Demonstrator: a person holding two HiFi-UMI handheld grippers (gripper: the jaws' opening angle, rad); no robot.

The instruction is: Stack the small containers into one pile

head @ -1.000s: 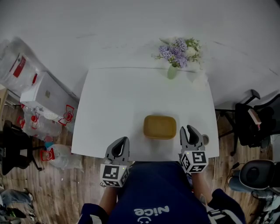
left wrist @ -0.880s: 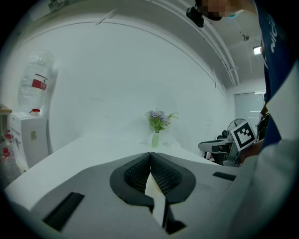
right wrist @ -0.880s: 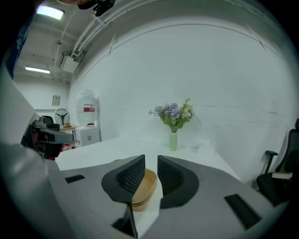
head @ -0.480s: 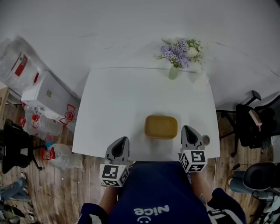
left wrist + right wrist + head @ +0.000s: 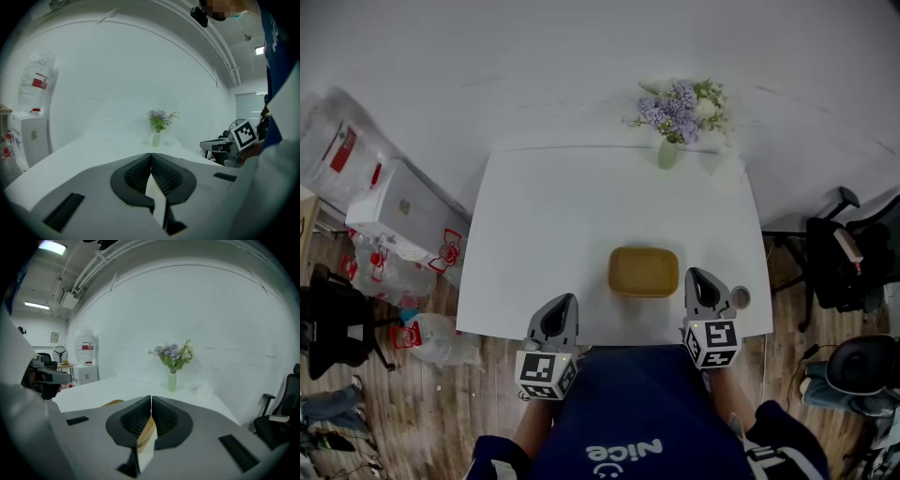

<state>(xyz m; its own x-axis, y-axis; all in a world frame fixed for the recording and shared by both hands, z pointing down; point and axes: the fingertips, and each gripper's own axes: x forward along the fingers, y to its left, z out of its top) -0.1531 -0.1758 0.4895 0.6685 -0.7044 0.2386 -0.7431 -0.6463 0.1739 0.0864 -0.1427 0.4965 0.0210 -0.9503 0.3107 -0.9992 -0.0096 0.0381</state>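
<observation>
White table (image 5: 544, 225), plain white room. Tan container (image 5: 643, 271) sits near the front edge, just beside the right gripper (image 5: 697, 275). It and the left gripper (image 5: 565, 299) are both pressed together on nothing. Flower vase (image 5: 668, 155) at the far edge, water dispenser (image 5: 394, 202) off left, office chair (image 5: 839, 267) on the right.

1. White table (image 5: 562, 225).
2. 1 yellow container (image 5: 643, 271) lies close to the near edge, right of centre.
3. Vase of flowers (image 5: 668, 155) stands far right, with a small white box (image 5: 727, 171) just beside it.
4. 1 small round object (image 5: 740, 298) sits at the near right corner.
</observation>
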